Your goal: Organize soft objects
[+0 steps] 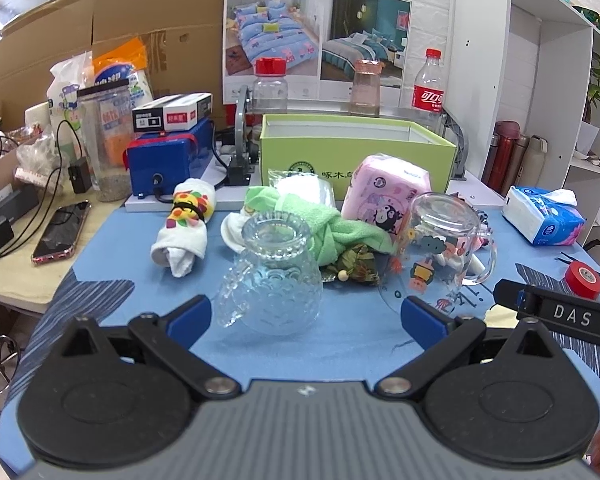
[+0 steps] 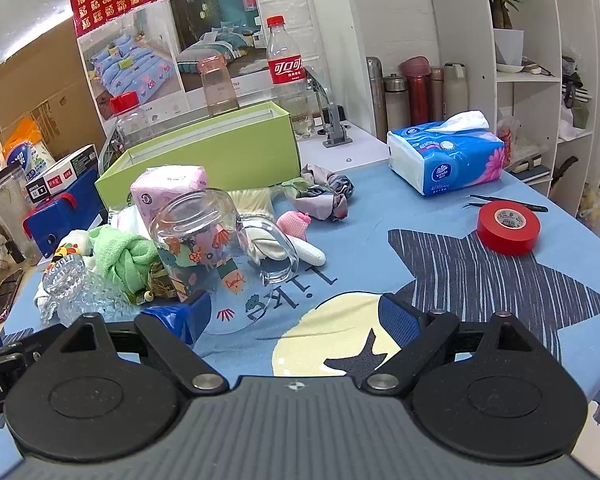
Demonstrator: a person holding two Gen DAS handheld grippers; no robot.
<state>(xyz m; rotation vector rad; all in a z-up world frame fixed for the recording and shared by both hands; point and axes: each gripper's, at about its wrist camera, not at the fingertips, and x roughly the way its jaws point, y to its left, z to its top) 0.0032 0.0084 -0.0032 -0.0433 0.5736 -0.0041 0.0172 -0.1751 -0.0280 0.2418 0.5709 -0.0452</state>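
Behind two glass mugs (image 1: 270, 276), we half-lose a green towel (image 1: 332, 228); our left gripper (image 1: 306, 314) and right gripper (image 2: 296, 314) hang released, empty.

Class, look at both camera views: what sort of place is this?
Probably a home or workroom corner, set up for recording: a table under a printed blue cloth, white shelving with flasks and a plant, and bedding posters on the wall.
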